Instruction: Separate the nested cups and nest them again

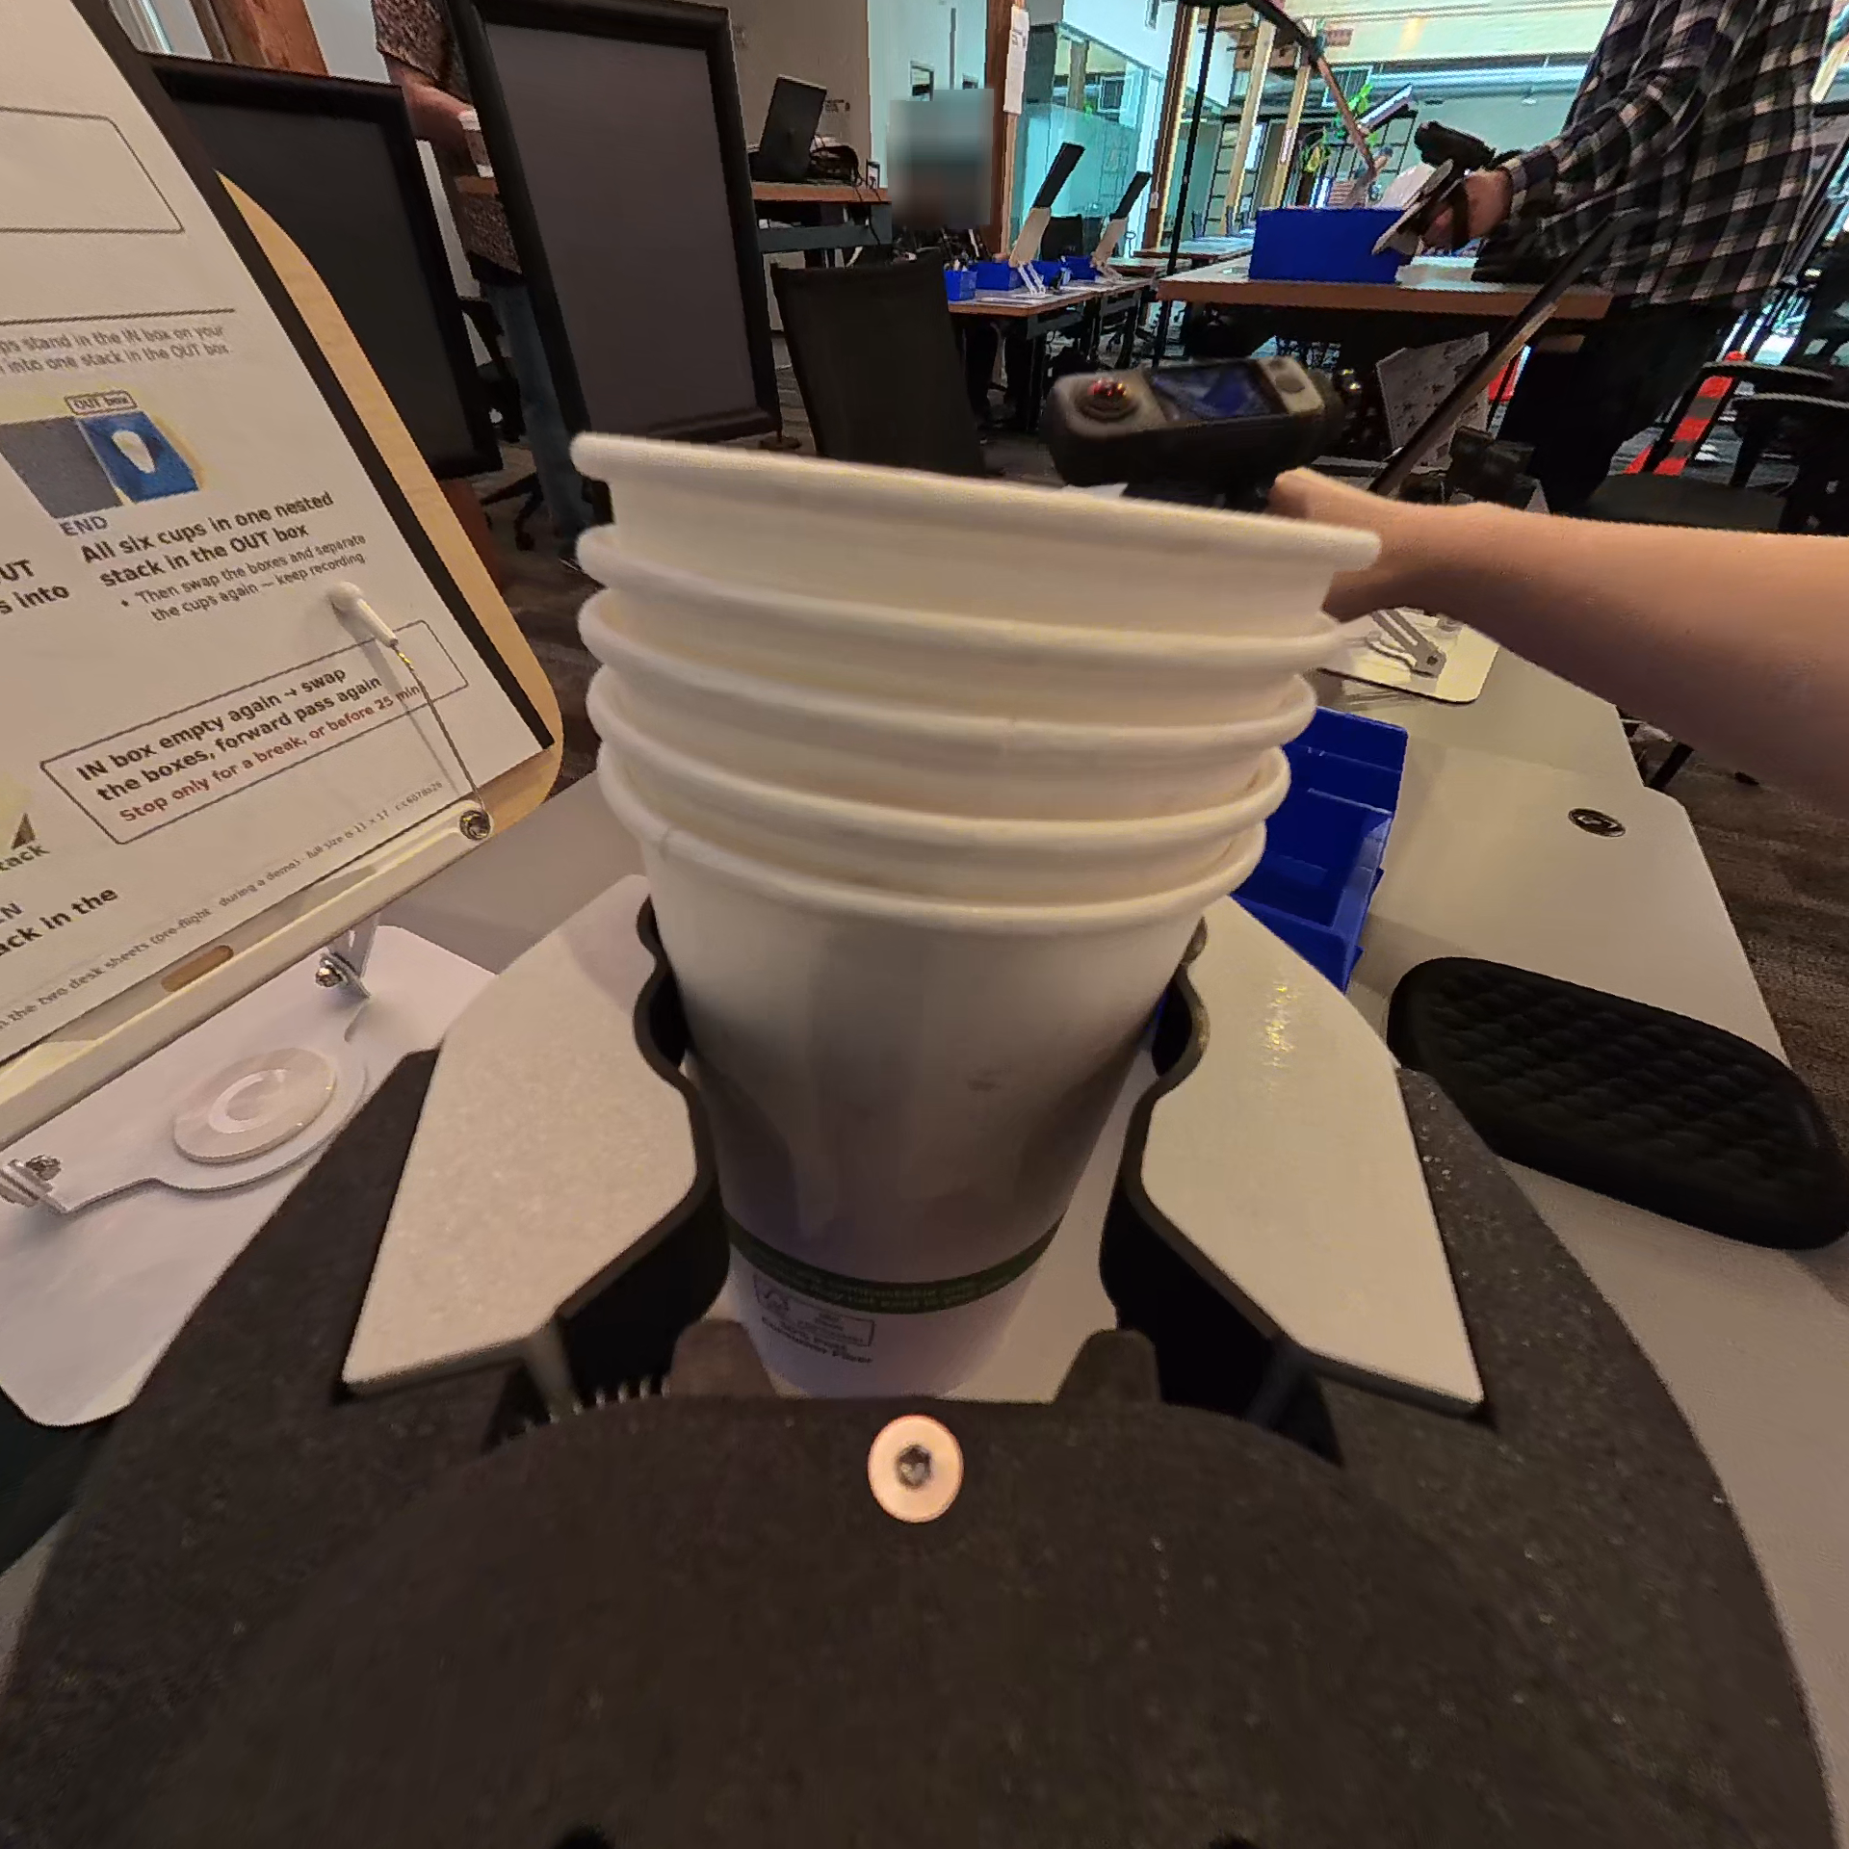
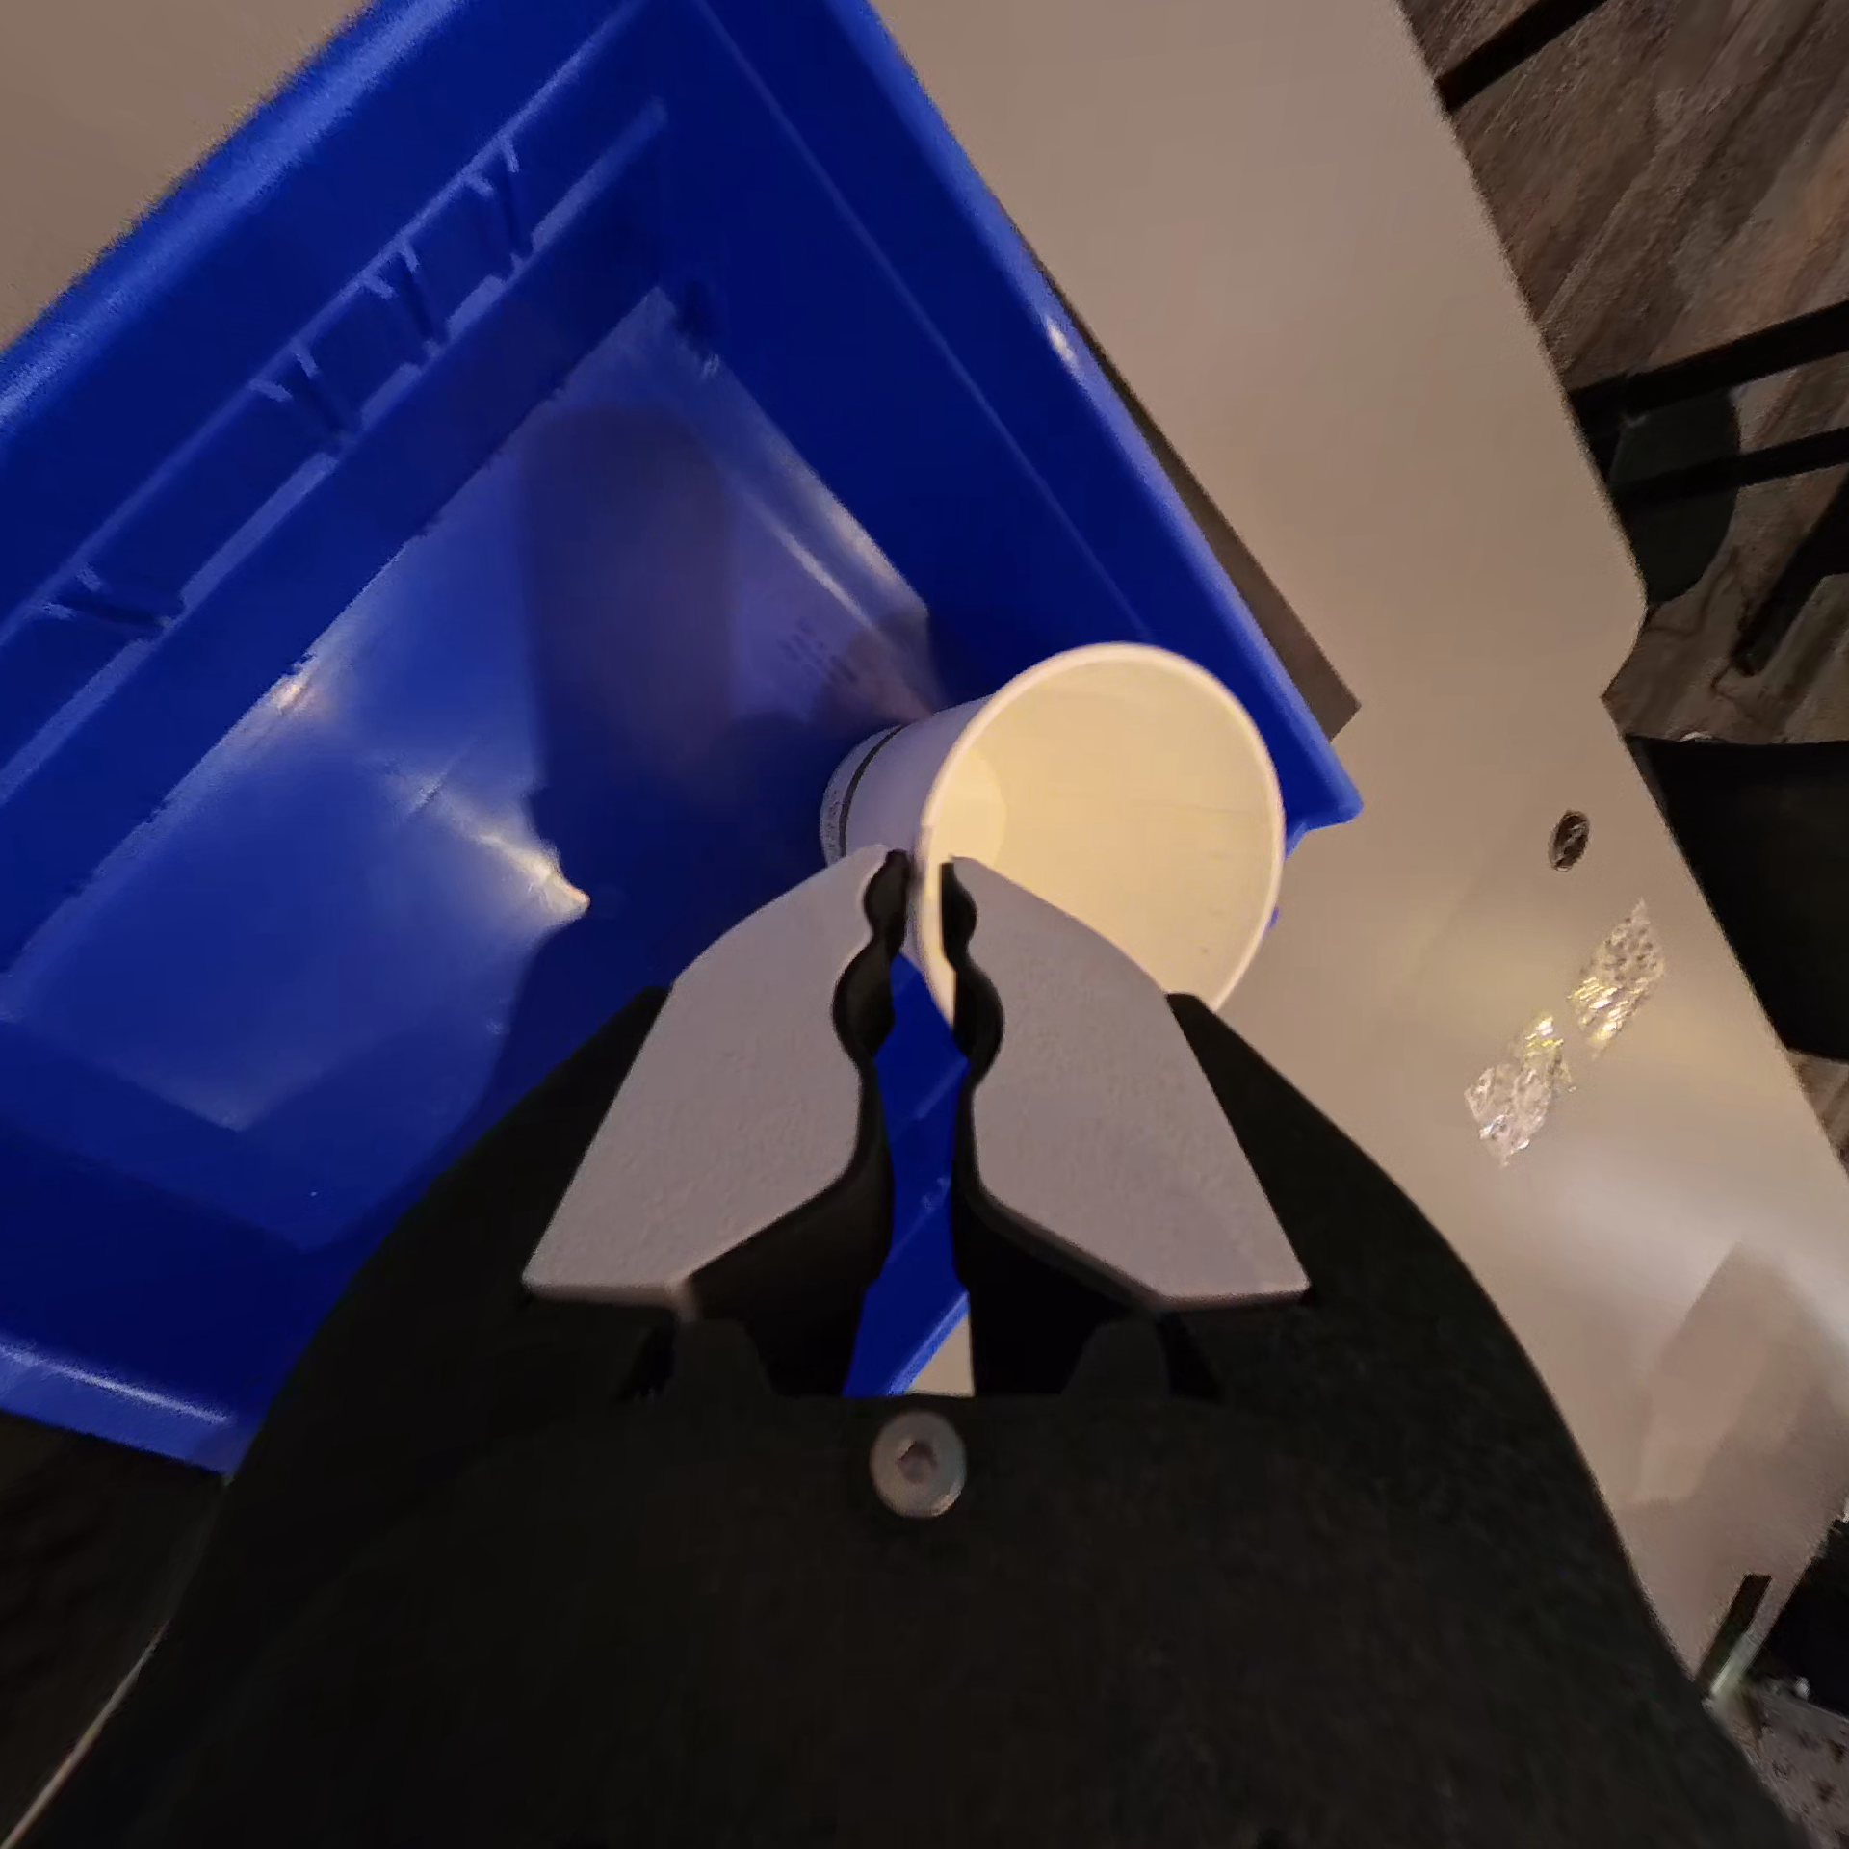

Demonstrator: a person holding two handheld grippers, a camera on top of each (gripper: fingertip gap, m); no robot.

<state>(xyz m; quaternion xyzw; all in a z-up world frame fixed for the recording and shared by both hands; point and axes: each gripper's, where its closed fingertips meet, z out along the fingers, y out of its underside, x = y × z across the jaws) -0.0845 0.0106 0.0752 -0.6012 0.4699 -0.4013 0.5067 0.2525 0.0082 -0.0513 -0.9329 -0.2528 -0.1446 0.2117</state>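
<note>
A nested stack of white paper cups [image 1: 931, 800] is clamped upright in the left claw [image 1: 920, 1081] over the pale counter [image 1: 1561, 800]. A single white paper cup [image 2: 1091, 810] is pinched by its rim in the right claw [image 2: 926, 880], inside the blue plastic bin [image 2: 420, 620].

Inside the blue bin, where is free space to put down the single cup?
The blue bin floor is bare on the whole side away from the single cup held by the right gripper. On the table, space is tight between the black pad and the bin.
</note>
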